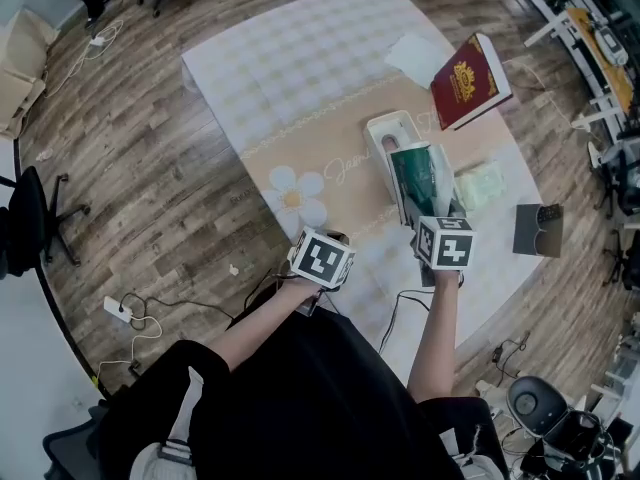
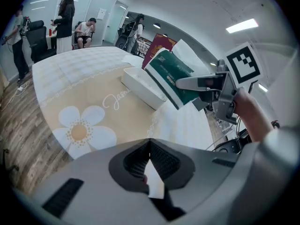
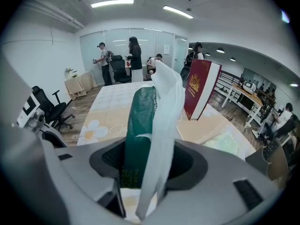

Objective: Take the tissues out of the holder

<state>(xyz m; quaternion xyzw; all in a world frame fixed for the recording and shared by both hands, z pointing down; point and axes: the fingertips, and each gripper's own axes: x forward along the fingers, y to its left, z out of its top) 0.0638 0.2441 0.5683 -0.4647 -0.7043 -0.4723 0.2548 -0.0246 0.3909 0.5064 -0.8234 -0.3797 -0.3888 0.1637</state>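
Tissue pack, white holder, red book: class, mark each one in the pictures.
tissue pack (image 3: pixel 137 125), right gripper view, on the green wrapper.
white holder (image 2: pixel 140 90), left gripper view, on its long side wall.
red book (image 1: pixel 465 80), head view, on the middle of the front cover.

Over the worktop (image 1: pixel 300 58), a pale checked cloth with a tan band, a white daisy print (image 1: pixel 295 193) and cursive lettering. Toward the far right corner, a dark red book (image 1: pixel 468 80) with a gold crest, upright on its edge, a white sheet (image 1: pixel 415 56) just behind it. Nearer, a pale green soft pack (image 1: pixel 480 185) lying flat, and a dark grey box (image 1: pixel 537 230) at the right edge. Wood-plank floor (image 1: pixel 150 188) all around, with a white power strip (image 1: pixel 118 310) and loose cable, and a black office chair (image 1: pixel 30 218) at left. Beyond, several people (image 2: pixel 65 18) by a glass wall, one seated (image 2: pixel 85 32); strip lights (image 3: pixel 112 3) overhead.
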